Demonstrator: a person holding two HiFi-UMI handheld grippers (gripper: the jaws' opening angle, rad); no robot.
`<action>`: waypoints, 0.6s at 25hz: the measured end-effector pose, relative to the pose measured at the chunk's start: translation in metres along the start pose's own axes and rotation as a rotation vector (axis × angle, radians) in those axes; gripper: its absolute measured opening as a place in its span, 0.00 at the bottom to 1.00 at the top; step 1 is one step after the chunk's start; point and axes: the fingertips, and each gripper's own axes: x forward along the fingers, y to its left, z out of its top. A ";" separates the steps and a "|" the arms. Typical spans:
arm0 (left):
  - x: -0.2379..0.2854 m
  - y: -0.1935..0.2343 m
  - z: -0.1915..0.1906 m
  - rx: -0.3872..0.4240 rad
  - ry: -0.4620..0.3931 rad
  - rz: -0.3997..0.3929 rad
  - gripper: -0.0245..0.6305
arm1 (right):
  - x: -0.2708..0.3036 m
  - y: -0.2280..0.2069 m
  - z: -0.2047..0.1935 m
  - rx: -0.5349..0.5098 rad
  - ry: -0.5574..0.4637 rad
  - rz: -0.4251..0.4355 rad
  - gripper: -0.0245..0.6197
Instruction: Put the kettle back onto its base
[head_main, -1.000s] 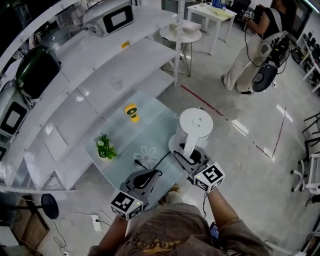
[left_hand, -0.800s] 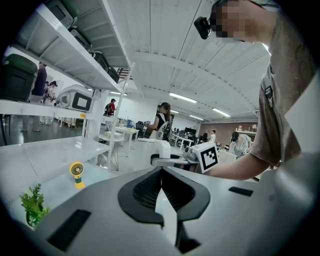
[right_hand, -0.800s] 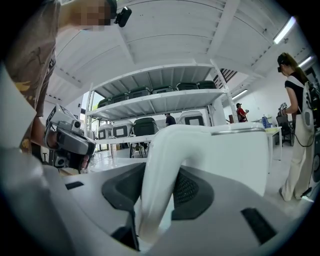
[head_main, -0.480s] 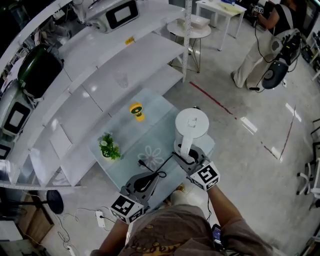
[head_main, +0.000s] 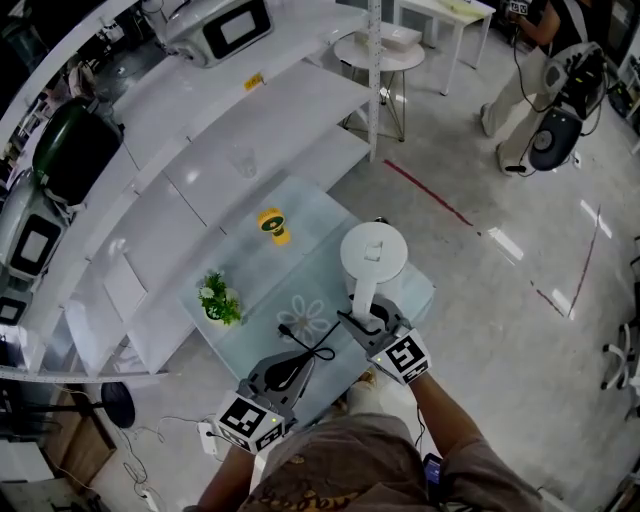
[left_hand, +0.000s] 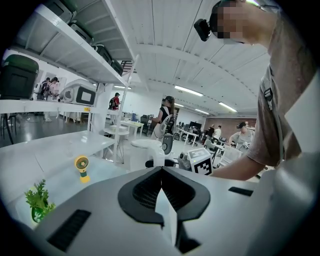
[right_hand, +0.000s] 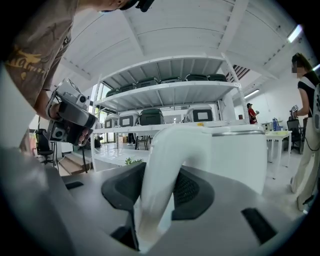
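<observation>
Upright kettle (head_main: 372, 250) at table (head_main: 300, 262) right corner, handle toward near edge, pinched by right gripper (head_main: 368, 318); left gripper (head_main: 297, 358) fingers pressed together, empty, over black cord (head_main: 312, 335); fan (head_main: 270, 224) and plant (head_main: 218, 298) well apart.

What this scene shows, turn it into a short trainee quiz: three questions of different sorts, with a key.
1. True or false: the left tool has its jaws together with nothing between them.
2. Which part of the kettle does the right tool grip? A: the lid. B: the handle. C: the spout.
3. Fill the gap: on the glass table, besides the kettle, stand a yellow fan and a small green ____.

Key: 1 true. 2 B. 3 plant.
</observation>
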 end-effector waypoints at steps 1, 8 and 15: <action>0.000 0.002 0.000 -0.001 0.002 0.005 0.07 | 0.000 -0.001 -0.001 0.004 -0.002 0.000 0.28; 0.005 0.009 -0.001 0.004 0.014 0.009 0.07 | 0.002 -0.003 -0.010 -0.002 0.005 -0.005 0.28; 0.007 0.011 -0.004 -0.007 0.023 0.003 0.07 | -0.001 -0.003 -0.023 0.018 0.022 -0.008 0.28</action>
